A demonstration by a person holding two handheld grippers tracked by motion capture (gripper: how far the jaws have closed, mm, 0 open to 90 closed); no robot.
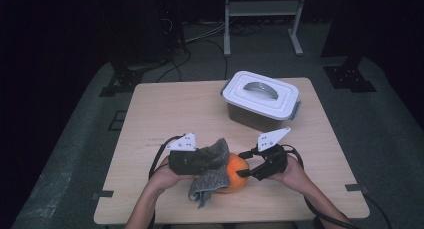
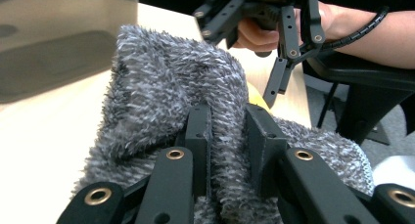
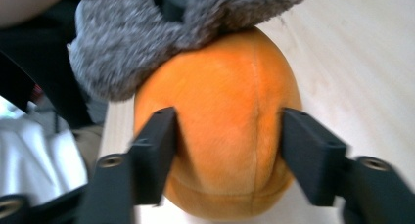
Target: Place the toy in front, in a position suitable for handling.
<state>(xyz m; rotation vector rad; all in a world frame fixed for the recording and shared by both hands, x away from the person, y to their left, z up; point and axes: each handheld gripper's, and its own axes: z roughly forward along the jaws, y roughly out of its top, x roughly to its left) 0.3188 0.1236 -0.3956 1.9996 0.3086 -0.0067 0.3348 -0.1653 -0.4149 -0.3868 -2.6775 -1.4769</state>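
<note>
An orange plush ball (image 1: 233,177) rests on the table near its front edge. A fuzzy grey cloth (image 1: 209,181) is draped over the ball's left side. My left gripper (image 1: 218,161) comes in from the left and is shut on a fold of the cloth (image 2: 161,77), which is pinched between the pads (image 2: 227,121). My right gripper (image 1: 243,164) comes in from the right. Its jaws straddle the ball (image 3: 220,87) and the pads lie against both of its sides (image 3: 227,131). The cloth (image 3: 122,43) covers the ball's far end.
A grey storage box with a white lid and handle (image 1: 260,96) stands at the back right of the wooden table (image 1: 165,109). A metal rack and cables are on the dark floor beyond. A chair stands behind the right arm (image 2: 362,87).
</note>
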